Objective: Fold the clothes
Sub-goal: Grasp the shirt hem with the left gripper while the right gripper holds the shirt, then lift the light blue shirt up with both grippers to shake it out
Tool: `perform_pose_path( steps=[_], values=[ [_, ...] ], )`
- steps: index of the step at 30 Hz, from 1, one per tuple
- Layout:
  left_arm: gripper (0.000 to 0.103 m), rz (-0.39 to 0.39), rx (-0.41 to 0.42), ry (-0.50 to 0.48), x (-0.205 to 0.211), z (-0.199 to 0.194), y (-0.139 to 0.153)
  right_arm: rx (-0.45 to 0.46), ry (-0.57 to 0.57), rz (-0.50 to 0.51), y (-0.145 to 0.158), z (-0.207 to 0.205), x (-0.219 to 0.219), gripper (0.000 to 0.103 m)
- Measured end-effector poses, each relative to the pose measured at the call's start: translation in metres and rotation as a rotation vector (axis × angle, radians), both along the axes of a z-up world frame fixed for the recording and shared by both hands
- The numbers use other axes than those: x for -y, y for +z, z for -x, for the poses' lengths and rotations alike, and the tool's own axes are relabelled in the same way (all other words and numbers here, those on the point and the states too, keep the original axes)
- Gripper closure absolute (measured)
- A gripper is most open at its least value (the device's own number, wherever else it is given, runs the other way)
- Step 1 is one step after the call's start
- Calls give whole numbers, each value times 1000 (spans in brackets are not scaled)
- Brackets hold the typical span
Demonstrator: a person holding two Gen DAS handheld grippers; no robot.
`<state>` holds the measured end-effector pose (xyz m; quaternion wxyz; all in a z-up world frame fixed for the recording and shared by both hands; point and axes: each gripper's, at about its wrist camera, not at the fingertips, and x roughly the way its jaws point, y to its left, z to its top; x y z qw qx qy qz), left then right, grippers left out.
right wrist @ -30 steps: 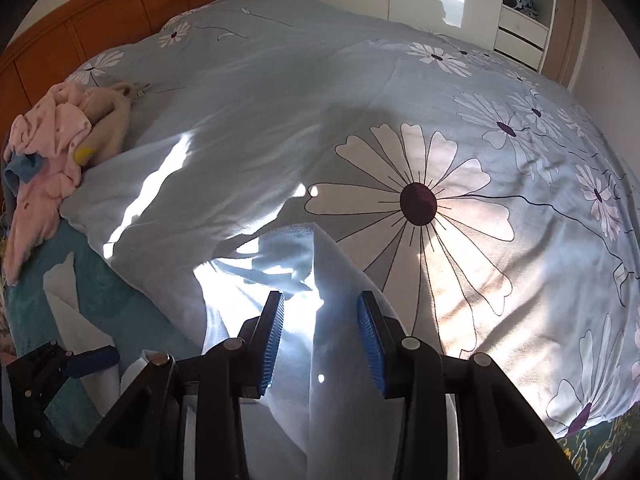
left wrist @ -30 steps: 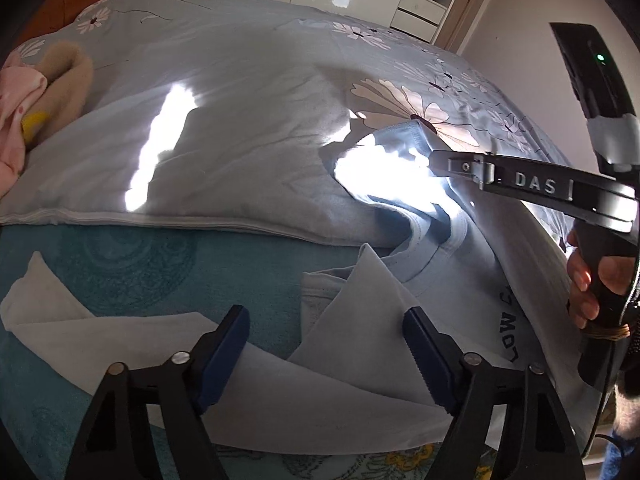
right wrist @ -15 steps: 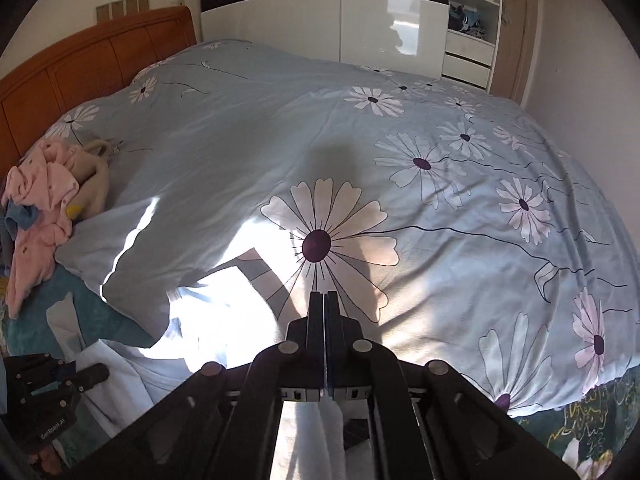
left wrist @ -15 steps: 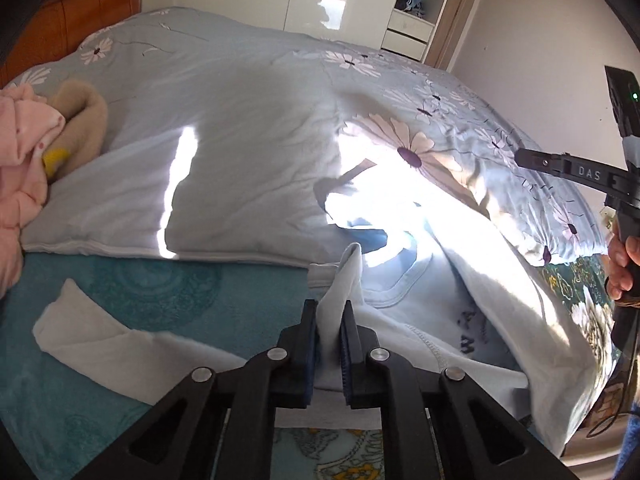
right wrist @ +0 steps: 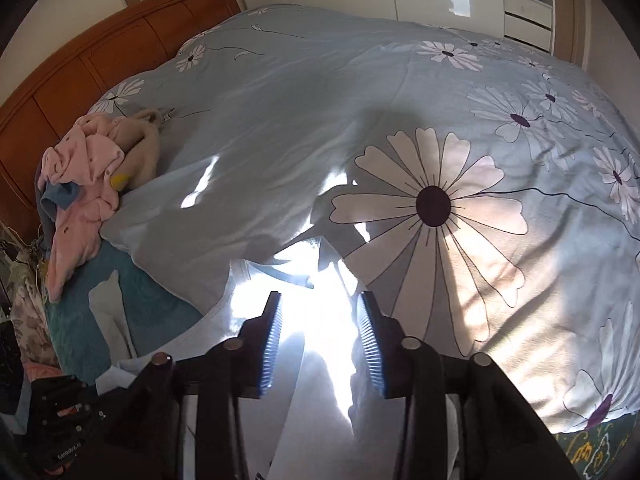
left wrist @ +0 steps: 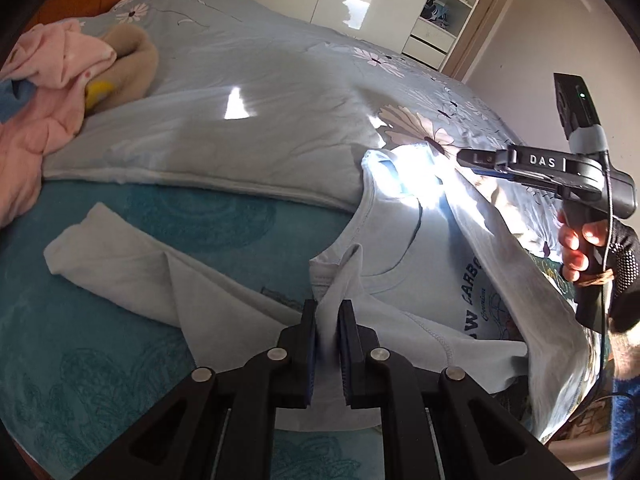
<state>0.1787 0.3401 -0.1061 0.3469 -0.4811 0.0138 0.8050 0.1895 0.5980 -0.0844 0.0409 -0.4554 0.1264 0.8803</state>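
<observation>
The shirt lies on the teal sheet at the near edge of the bed, neck hole to the far side, its far right part riding up onto the flowered duvet. One sleeve stretches flat to the left, well away from the body of the garment.

The left gripper has its jaws pinched on a raised peak of pale cloth at the near left shoulder, just near of the collar. The right gripper sits at the far right shoulder, in a glare of sunlight — its jaws are opening, with bright fabric lying between them but the pads not visibly pressing it. In the left view its tip and the hand that holds it show at the right, above the lifted right edge of the shirt.

What the next move turns on, as I judge it: the shirt's long axis runs from the collar toward the viewer, and the two grippers stand at either shoulder, across that axis. The left one is the only firm hold. The long sleeve lies left of it, so that hand is the nearer one to bring the sleeve in — the right would first need a fresh grip.
</observation>
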Motion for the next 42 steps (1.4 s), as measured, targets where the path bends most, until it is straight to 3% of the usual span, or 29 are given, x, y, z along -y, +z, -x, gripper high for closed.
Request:
perform_pose_path(
  steps=[7,12,13,14,17,26,31,37,42],
  values=[
    [88,-36,25,-36,3,4,-12,68,-19,-67,-26,44,-3,57],
    [72,-38,49,-55,7,5,-20,101,-34,-11,-38,48,-10,59],
    [72,-47,60,-52,8,6,-21,98,-41,3,-39,46,-11,70],
    [72,-57,70,-49,10,7,-21,95,-46,19,-39,43,-13,92],
    [72,-64,75,-61,11,4,-19,78,-53,50,-31,33,-17,97],
    [79,-31,45,-43,10,-11,-11,-145,-126,-19,63,-31,-33,98],
    [93,-25,13,-25,7,-13,2,-232,-168,-71,108,-73,-49,98],
    [99,-34,2,-15,1,-9,16,-299,-208,-101,146,-115,-62,98],
    [99,-46,-37,24,3,-2,30,-330,-228,-145,159,-139,-67,98]
  ],
)
